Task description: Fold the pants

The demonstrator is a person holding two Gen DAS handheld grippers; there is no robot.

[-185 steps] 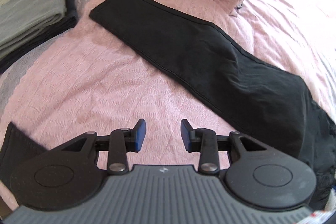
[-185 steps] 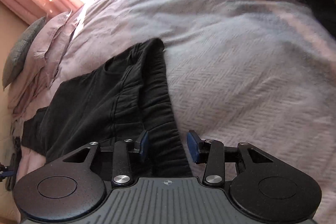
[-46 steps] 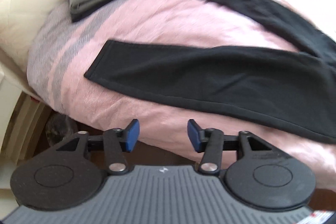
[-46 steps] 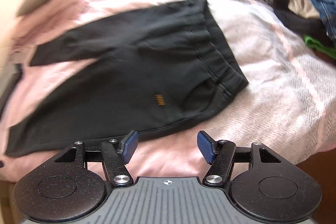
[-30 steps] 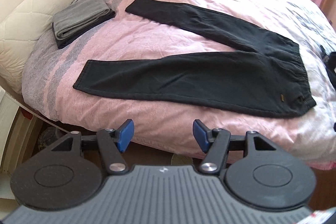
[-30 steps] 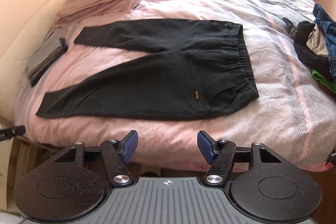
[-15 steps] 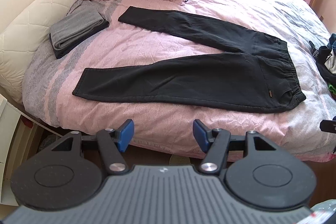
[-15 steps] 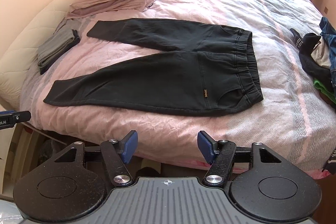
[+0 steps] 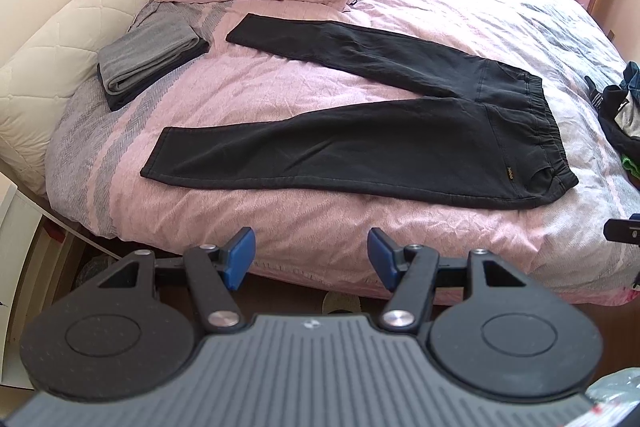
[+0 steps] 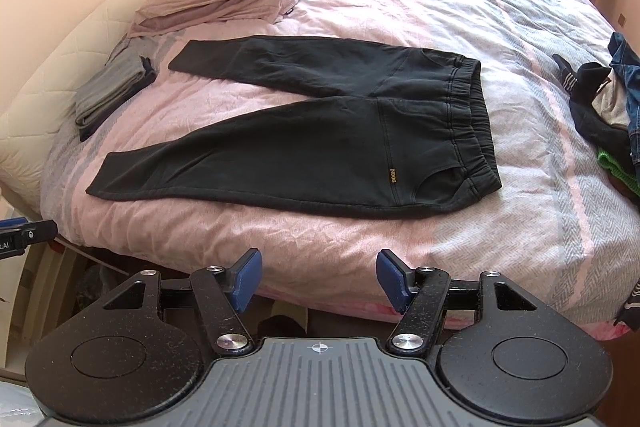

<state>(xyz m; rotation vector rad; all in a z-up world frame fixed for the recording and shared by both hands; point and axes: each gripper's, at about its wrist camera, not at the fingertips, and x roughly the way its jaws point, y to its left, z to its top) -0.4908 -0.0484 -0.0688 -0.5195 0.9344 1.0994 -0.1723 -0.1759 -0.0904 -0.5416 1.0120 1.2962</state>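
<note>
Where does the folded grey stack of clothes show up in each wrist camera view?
Left wrist: folded grey stack sits upper left, beside the headboard.
Right wrist: the stack lies at the left edge, mid-height.
Shared landmark: the far leg cuff of the black pants points toward it.

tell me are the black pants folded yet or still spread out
Spread out, not folded. The black pants lie flat on the bed, both legs apart in a V, waistband at the right.

Clothes pile [image 10: 612, 115] cut off, perhaps jeans.
</note>
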